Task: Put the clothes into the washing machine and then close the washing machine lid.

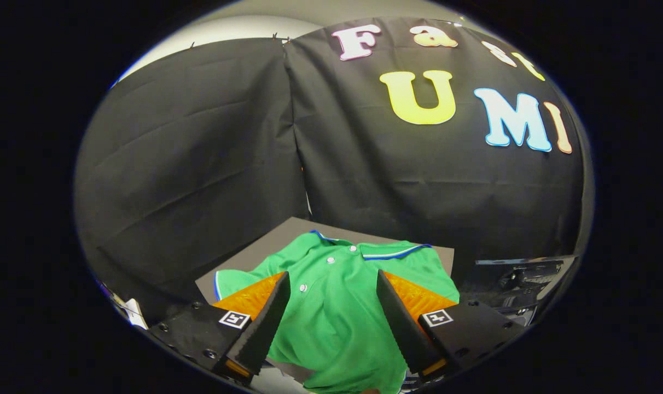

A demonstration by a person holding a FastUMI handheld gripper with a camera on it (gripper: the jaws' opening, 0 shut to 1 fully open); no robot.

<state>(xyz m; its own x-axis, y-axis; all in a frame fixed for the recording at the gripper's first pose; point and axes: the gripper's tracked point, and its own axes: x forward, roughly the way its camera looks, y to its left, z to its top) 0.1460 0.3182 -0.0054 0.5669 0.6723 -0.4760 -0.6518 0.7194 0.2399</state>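
A green polo shirt (337,306) with white buttons and a blue-edged collar lies spread on a grey board (288,232). My gripper (331,282) hangs above the shirt, open, its two fingers spread wide with the shirt's button placket showing between them. Neither finger touches the cloth as far as I can tell. To the right of the shirt, beyond the right finger, a dark glossy machine top (520,276) with a raised panel shows partly; whether its lid is up I cannot tell.
Black cloth walls (200,164) stand close behind and to the left of the board, meeting at a corner. A small white object (132,312) lies at the far left, beside the left finger's base.
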